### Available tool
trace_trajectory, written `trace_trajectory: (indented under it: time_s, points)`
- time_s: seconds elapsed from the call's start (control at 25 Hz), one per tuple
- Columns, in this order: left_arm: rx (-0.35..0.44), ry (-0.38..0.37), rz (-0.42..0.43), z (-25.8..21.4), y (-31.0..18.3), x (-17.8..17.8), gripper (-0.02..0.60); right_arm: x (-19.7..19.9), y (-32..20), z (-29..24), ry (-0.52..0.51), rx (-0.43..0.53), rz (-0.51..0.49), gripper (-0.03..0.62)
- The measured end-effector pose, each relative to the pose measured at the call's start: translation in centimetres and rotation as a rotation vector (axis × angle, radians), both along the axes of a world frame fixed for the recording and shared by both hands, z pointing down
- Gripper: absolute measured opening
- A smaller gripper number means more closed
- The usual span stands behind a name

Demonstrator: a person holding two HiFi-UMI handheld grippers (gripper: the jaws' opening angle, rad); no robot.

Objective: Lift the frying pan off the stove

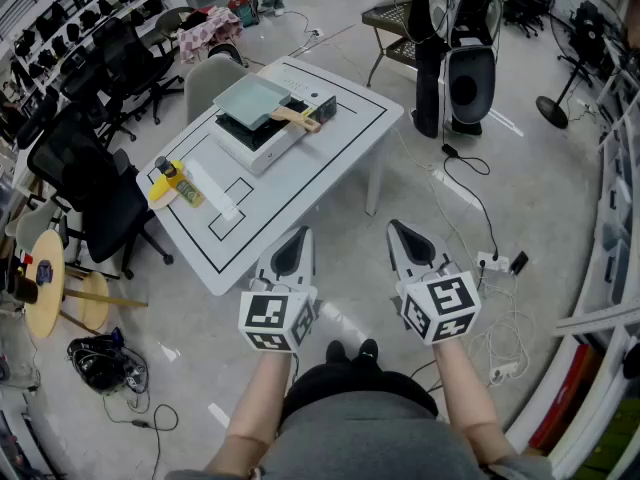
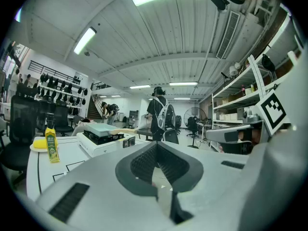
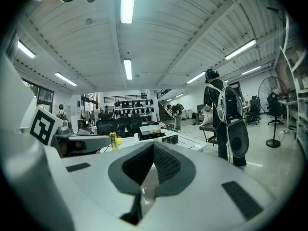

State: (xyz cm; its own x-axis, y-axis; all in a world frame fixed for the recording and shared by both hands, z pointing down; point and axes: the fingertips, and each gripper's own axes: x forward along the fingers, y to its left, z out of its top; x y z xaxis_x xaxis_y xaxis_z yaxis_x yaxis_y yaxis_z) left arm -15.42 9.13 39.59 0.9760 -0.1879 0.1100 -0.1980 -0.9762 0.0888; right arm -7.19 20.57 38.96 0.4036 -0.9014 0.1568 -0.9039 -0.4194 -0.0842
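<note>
Two grippers, nothing gripped. Left gripper (image 1: 298, 238) and right gripper (image 1: 399, 231) side by side, held low, just short of the near corner of the desk (image 1: 320, 168). Jaws of each pressed together on empty air.

Frying pan (image 1: 252, 101) well ahead on the far half of the desk, seated on the white stove (image 1: 258, 146). Square and pale green, with a wooden handle (image 1: 297, 118) sticking out to the right. Yellow bottle (image 1: 180, 188) near the left edge, well apart from the stove.

Judged as pre-approach: reach, opening and grasp all yet to do.

Risks from here:
- Arriving at the handle with jaws closed: a shove instead of a grasp, and the pan skating or twisting on the stove top.
- Clamping only the tip of the handle: heavy end drooping, pan tilting on the lift. Possibly a flat cover on top, though cannot tell; if so, sliding off.
- Lifting at a slant: pan base catching the stove's rim, and the light stove dragged along the desk.
- Swinging the left gripper wide on the way in: bottle clipped and toppled.
- Stepping forward to reach: power strip (image 1: 490, 262) and loose cables on the floor to the right, close enough for a snag.
</note>
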Motion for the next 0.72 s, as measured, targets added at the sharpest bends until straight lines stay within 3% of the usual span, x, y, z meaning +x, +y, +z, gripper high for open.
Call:
trace_trajectory:
  time_s: [0.4, 0.72]
  points:
    - [-0.004, 0.006, -0.012, -0.1, 0.2, 0.0, 0.006, 0.1, 0.5, -0.7, 0.019, 0.022, -0.014, 0.003]
    - [-0.017, -0.007, -0.031, 0.4, 0.1, 0.6, 0.006, 1.1, 1.2, 0.0, -0.023, 0.032, -0.047, 0.003]
